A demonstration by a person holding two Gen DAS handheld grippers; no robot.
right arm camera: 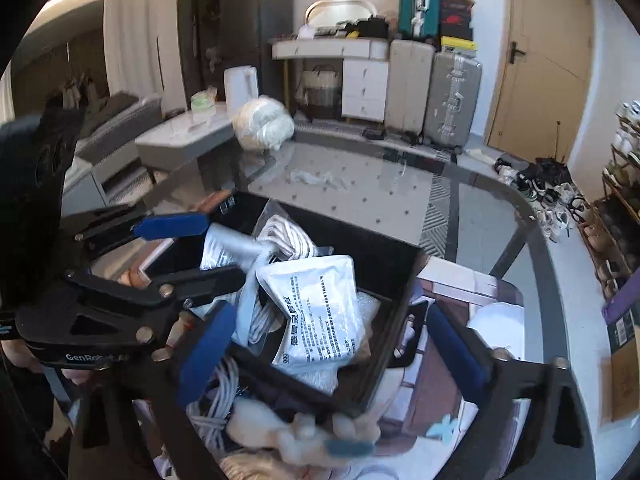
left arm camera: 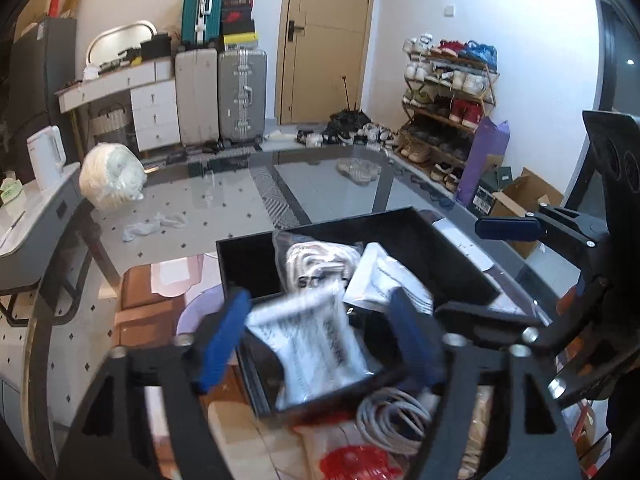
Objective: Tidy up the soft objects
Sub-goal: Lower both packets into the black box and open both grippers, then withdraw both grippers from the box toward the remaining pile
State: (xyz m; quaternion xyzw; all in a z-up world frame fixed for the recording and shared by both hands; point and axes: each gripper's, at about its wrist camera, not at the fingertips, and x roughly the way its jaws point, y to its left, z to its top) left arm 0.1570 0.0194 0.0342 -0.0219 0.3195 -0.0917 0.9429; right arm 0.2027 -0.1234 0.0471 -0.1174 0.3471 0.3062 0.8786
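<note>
The black bin (left arm camera: 400, 236) on the glass table (left arm camera: 224, 220) held a pile of soft goods: a white printed pouch (right arm camera: 316, 312) lying on top, a bagged coil of white rope (left arm camera: 316, 260) behind it, and a second white packet (left arm camera: 384, 280) leaning against the rope. A further printed pouch (left arm camera: 316, 340), blurred in your left camera, sat at the bin's near edge.

That blurred pouch lay between the blue fingers of your left claw (left arm camera: 320, 344). Those fingers stood wide apart on either side of it, and the blur made it impossible to tell whether either pad touched it. From your right camera the same claw reached in from the left over the bin's far corner.

Your right claw (right arm camera: 332, 356) was spread wide over the bin's near wall, gripping nothing, with the top pouch lying between and just beyond its fingers.

Outside the bin, a coil of grey cable (left arm camera: 396, 412) lay against the near wall. Farther across the table sat a bagged white bundle (left arm camera: 112, 178) and a crumpled scrap of clear plastic (left arm camera: 156, 226).
</note>
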